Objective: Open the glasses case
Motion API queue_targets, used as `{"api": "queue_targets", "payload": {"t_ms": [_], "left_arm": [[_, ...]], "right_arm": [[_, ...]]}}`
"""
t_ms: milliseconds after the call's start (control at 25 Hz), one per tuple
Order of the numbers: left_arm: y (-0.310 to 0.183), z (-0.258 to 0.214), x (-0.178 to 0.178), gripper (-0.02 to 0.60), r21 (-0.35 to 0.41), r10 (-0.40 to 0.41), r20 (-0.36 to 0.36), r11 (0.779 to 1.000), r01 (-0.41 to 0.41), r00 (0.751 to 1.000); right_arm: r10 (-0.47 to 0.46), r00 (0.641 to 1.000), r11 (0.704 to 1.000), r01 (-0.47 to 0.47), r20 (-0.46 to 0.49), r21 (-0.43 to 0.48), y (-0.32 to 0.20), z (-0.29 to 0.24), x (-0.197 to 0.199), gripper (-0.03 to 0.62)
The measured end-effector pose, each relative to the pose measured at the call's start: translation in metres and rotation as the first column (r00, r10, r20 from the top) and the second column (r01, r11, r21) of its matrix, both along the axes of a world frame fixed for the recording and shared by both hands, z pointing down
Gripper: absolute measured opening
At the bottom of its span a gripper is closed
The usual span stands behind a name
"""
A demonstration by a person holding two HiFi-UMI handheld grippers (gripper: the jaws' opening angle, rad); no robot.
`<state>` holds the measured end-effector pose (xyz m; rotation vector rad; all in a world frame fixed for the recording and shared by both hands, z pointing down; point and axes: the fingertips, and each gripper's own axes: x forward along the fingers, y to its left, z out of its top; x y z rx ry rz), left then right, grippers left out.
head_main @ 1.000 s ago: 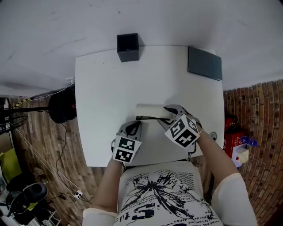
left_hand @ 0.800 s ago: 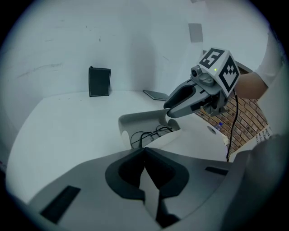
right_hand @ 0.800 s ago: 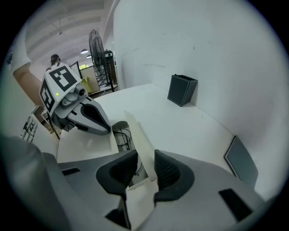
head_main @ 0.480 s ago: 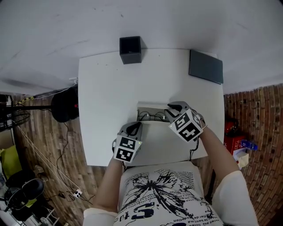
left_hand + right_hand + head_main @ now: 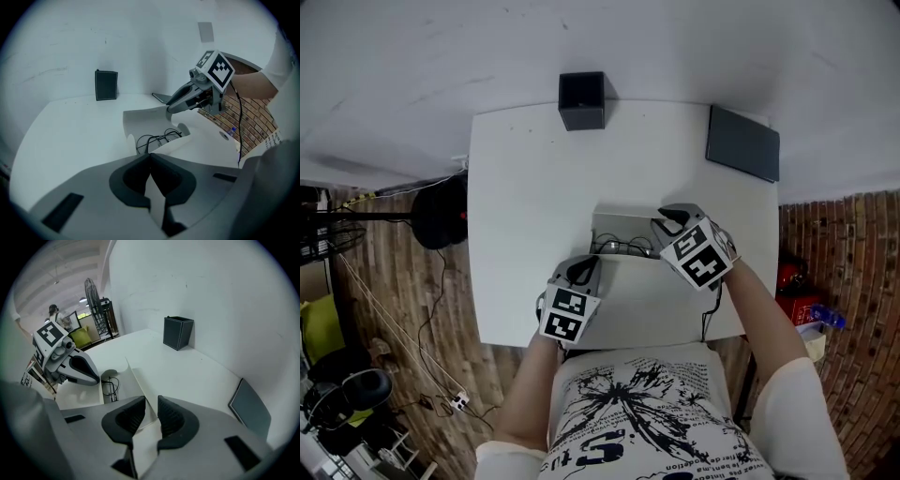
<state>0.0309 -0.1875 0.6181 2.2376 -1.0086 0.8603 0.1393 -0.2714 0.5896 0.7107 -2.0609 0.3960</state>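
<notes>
A: What could go wrong with the white stiff-sided glasses case (image 5: pixel 621 229)?

B: Its thin lid, pinched at the right end by the right gripper (image 5: pixel 663 223), may slip free and drop onto the black wire-rimmed glasses (image 5: pixel 623 248).

A: And the hands?

B: The 2 grippers slope steeply down near the white square table's (image 5: pixel 525 178) near edge. The left gripper (image 5: pixel 584 269) is clamped on the case's near flap.

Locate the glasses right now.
Head view: the glasses lie inside the open glasses case, near the table's front edge, between the left gripper and the right gripper.
</notes>
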Motion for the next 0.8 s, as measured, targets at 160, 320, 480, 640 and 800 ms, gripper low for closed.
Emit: {"api": "queue_targets", "payload": {"t_ms": [160,320,480,640,800], "left_arm": [[0.0,0.0,0.0,0.014,0.0,-0.011,-0.003,1.0,0.011,1.0],[-0.004,0.001,0.001,0.014,-0.006,-0.034,-0.019,0.999,0.033,0.999],[-0.007,0.001,0.002,0.014,-0.016,-0.05,-0.027,0.999,0.049,0.998],[-0.01,0.001,0.002,0.014,-0.021,-0.065,-0.021,0.998,0.064,0.998],[-0.014,0.001,0.004,0.014,-0.019,-0.086,-0.024,0.996,0.086,0.996]], "right_arm": [[0.01,1.0,1.0,-0.01,0.002,0.011,-0.009,0.004,0.002,0.102],[0.03,0.999,0.999,-0.03,0.015,0.016,-0.021,0.012,0.004,0.116],[0.051,0.998,0.999,-0.051,0.036,0.006,-0.028,0.018,0.007,0.13],[0.064,0.997,0.998,-0.064,0.046,0.003,-0.034,0.025,0.009,0.144],[0.116,0.991,0.993,-0.115,0.062,-0.023,-0.037,0.031,0.01,0.144]]}}
